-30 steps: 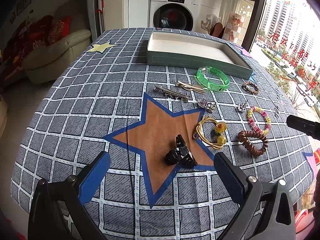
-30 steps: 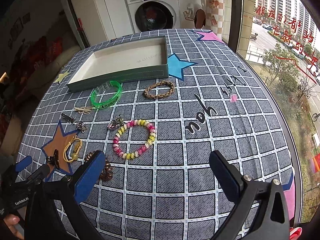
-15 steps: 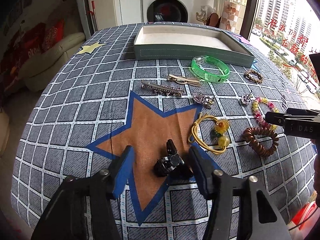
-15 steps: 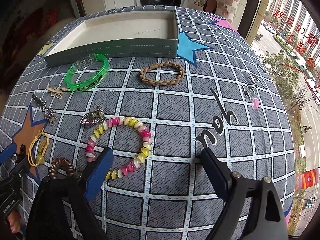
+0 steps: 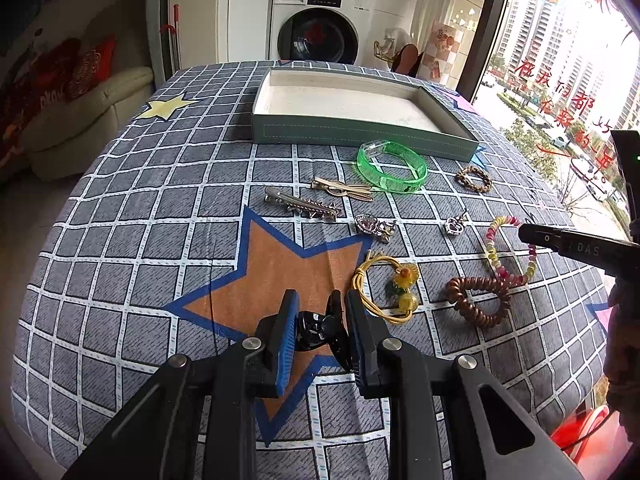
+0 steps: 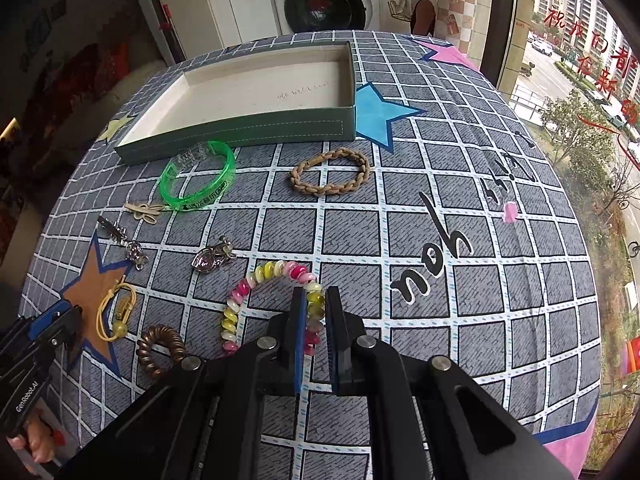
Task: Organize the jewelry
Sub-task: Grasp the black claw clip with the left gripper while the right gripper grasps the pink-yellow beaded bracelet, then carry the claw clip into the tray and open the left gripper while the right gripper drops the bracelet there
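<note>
I note my left hand-held gripper point(image 5: 318, 322) closing, its pads pressing a black hair claw point(image 5: 316, 330) on the tabletop's point(image 5: 120, 240) orange star. My right hand-held gripper point(image 6: 316, 320) is clamped on the pink-and-yellow beaded bracelet point(image 6: 256, 280) lying on the tabletop, near the green box point(image 6: 248, 132).

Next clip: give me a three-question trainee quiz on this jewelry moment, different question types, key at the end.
1. True or false: the green box already holds jewelry.
2. Which item sits between the right gripper pads? A) braided tan bracelet B) pink and yellow beaded bracelet C) green bangle
3. Fill in: the left gripper, its jaws closing, brackets the black ____.

Key:
1. False, it is empty.
2. B
3. hair clip
</note>
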A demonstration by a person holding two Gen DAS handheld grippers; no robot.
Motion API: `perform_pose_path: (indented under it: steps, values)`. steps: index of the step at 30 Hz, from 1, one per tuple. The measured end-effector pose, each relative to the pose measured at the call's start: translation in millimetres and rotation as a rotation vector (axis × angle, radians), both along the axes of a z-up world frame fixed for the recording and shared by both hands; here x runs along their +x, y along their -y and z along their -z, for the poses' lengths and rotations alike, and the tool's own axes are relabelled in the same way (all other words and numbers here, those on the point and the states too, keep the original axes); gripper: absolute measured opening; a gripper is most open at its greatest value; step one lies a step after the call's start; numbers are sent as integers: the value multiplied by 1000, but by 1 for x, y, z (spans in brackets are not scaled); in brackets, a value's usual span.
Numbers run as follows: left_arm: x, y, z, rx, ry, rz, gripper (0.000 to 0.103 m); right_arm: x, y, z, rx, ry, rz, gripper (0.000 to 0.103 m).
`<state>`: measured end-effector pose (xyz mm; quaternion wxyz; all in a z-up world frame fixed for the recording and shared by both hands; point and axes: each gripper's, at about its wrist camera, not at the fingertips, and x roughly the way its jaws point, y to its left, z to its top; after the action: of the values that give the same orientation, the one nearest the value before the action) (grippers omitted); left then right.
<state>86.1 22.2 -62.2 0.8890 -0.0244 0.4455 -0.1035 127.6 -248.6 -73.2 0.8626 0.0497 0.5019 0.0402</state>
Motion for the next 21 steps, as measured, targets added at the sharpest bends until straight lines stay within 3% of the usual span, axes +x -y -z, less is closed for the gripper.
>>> perform_pose_path:
  steps: [10, 15, 21]
  values:
    - [42, 0, -56, -92, 65, 25, 37, 32, 12, -47, 129, 66, -11, 10]
    - [86, 7, -81, -70, 124, 33, 37, 70, 9, -63, 155, 82, -23, 10]
    - [157, 12, -81, -86, 108, -4, 37, 132, 3, -69, 158, 80, -31, 10]
